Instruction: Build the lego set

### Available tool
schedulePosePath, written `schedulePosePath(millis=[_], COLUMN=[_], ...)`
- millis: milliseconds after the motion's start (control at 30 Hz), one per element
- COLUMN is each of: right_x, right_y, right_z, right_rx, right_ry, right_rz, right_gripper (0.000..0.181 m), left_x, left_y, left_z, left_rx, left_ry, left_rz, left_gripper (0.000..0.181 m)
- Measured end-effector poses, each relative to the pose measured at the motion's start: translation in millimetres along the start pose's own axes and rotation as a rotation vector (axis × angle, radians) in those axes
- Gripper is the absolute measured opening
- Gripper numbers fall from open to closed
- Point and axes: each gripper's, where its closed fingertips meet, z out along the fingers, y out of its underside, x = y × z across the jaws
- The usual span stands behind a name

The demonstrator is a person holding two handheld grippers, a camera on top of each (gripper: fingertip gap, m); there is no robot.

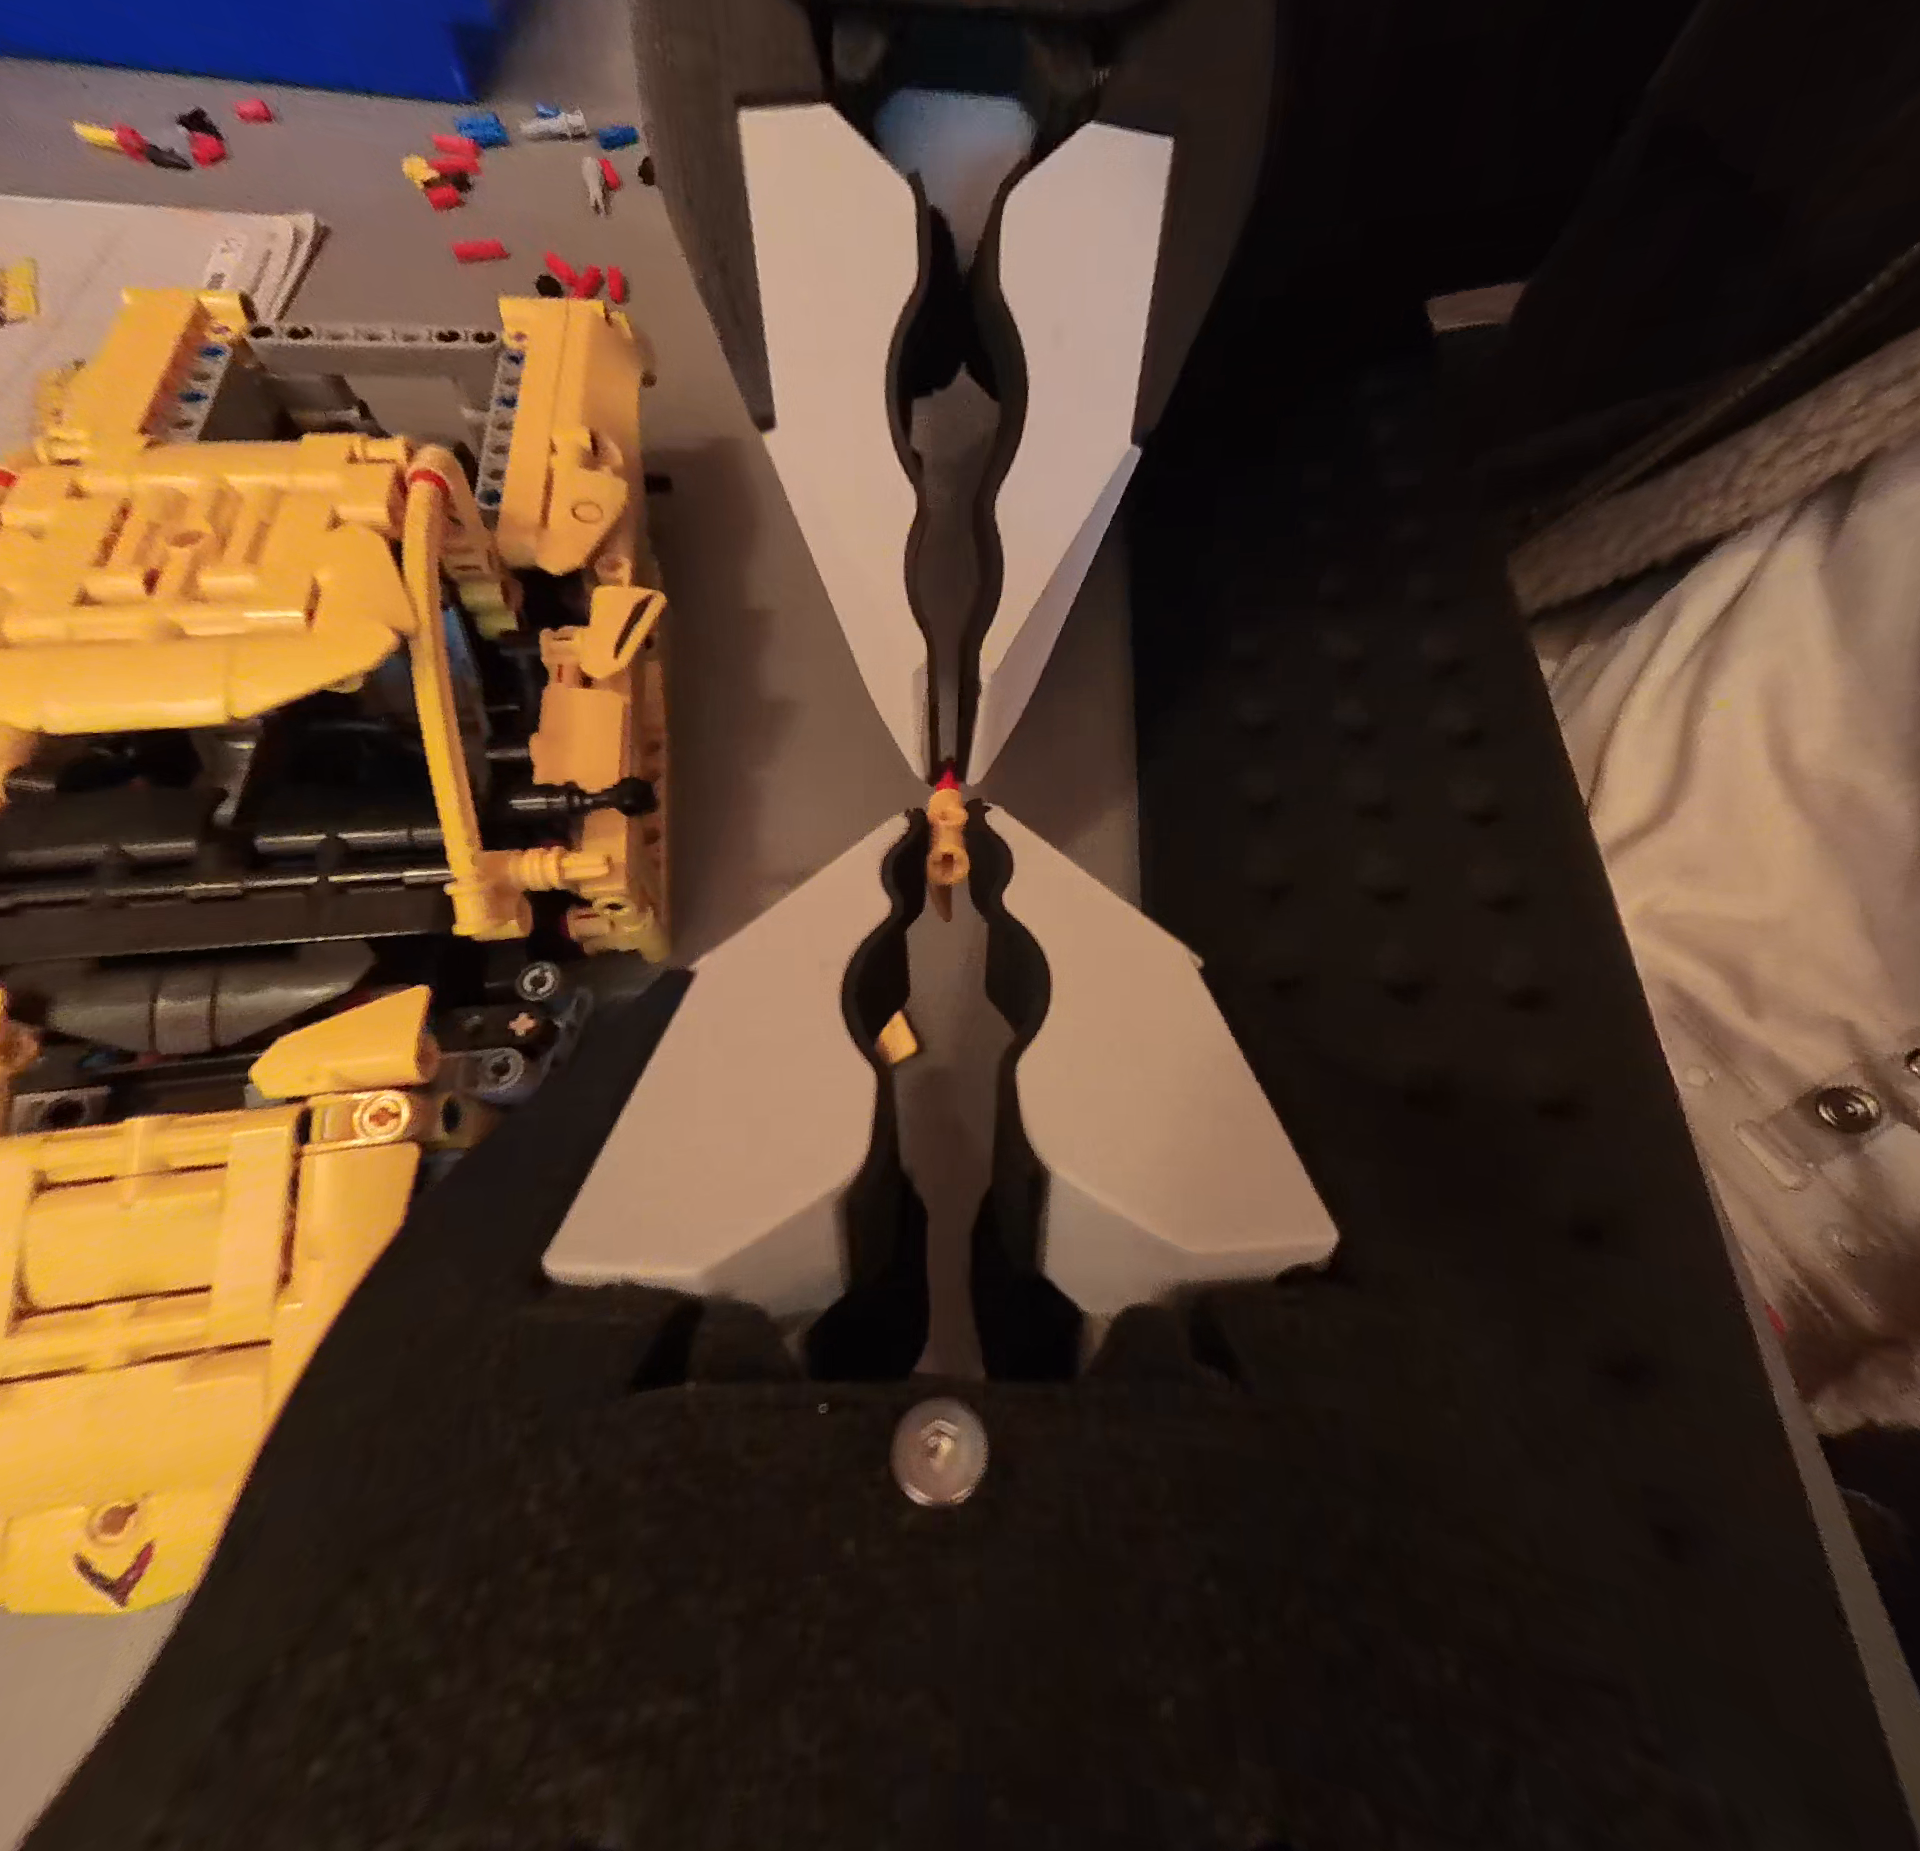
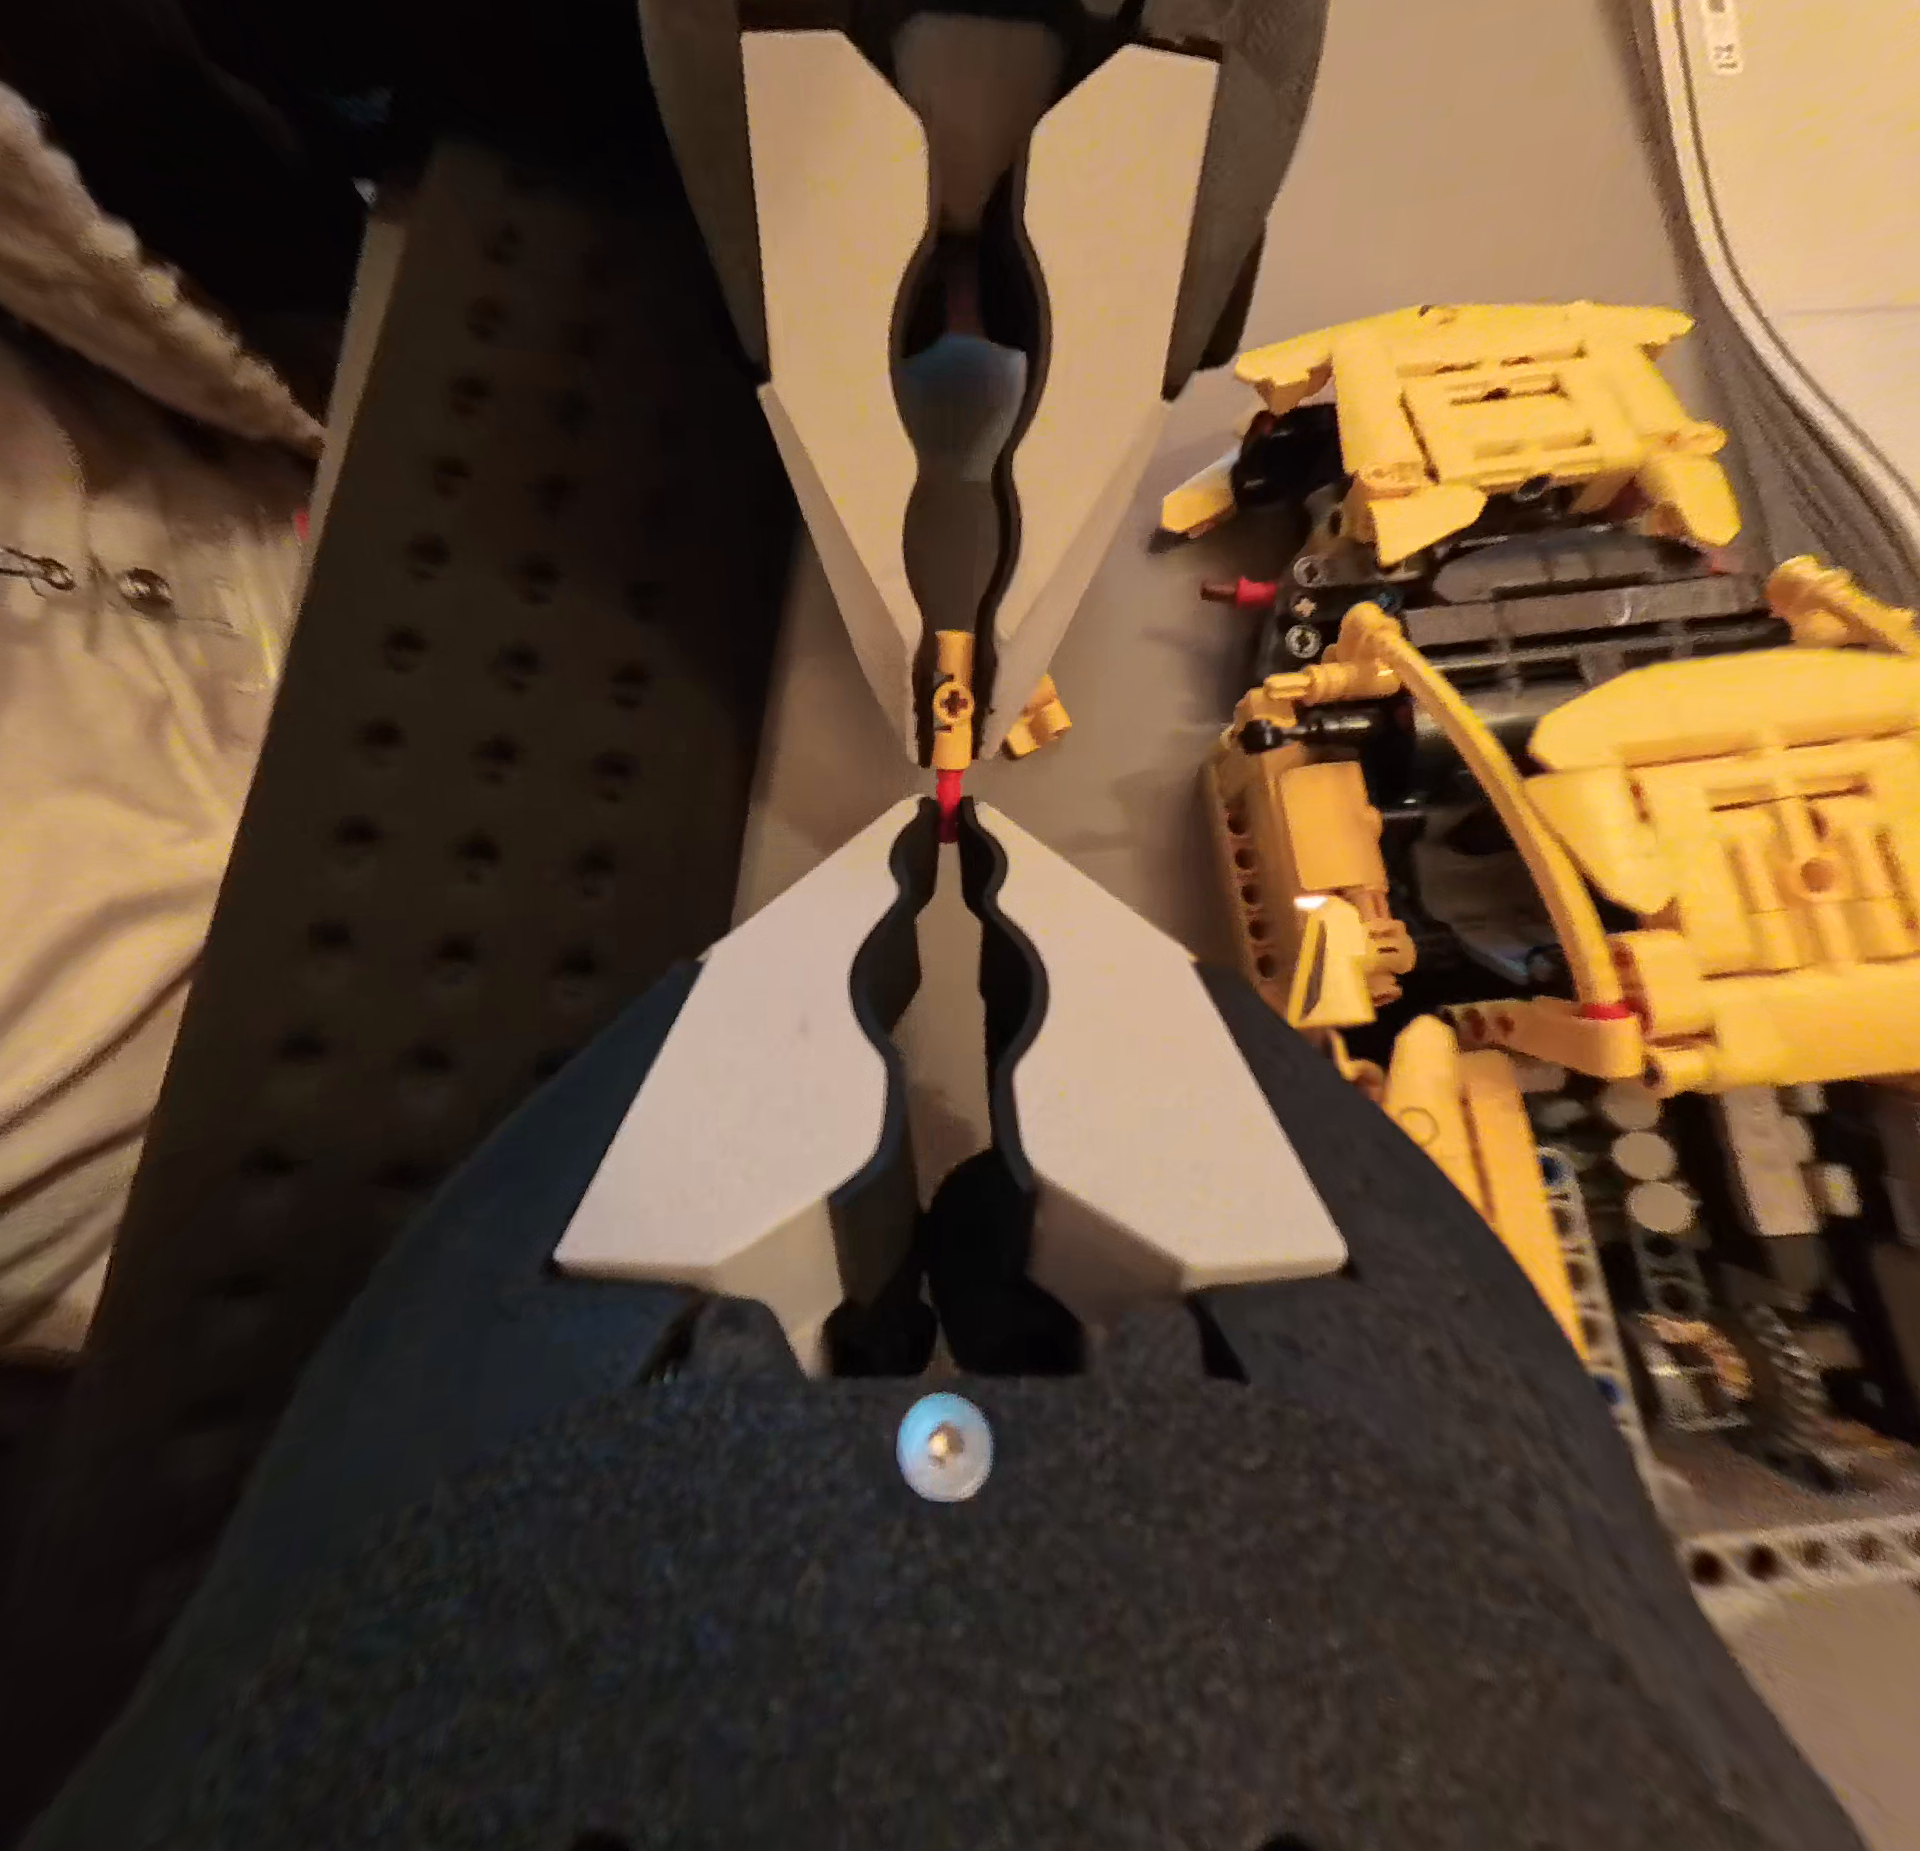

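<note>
I had both grippers tip to tip above the table edge. My left gripper (image 1: 943, 814) was pinched tight on a small yellow connector (image 1: 947, 838); my right gripper (image 2: 943, 812) was clamped on the red pin (image 2: 947, 793) entering its end. The yellow lego model (image 1: 312, 596) sat just left on the grey table (image 1: 343, 160).

Warm, dim light falls on a grey table (image 1: 1101, 596) edged by a black perforated strip (image 1: 1382, 866).
</note>
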Motion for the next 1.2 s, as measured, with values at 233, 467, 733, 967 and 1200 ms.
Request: schedulePosePath(millis=[233, 467, 733, 967, 1200], right_x=[2, 0, 0, -5, -1], right_y=[1, 10, 14, 18, 7], right_z=[0, 10, 18, 25, 14], right_rx=[0.155, 0.122, 0.091, 0.056, 0.164], right_ry=[-0.039, -0.024, -0.004, -0.016, -0.022], right_rz=[0.119, 0.106, 0.065, 0.041, 0.086], right_gripper=[0.004, 0.004, 0.005, 0.004, 0.004], left_x=[-2, -3, -2, -2, -10], left_y=[1, 13, 20, 20, 6], left_z=[2, 8, 12, 13, 1], left_rx=[0.008, -0.059, -0.1, -0.105, -0.019], left_ry=[0.011, 0.012, 0.016, 0.012, -0.028], left_rz=[-0.037, -0.034, -0.034, -0.027, -0.04], left_gripper=[0.007, 0.007, 0.007, 0.007, 0.007])
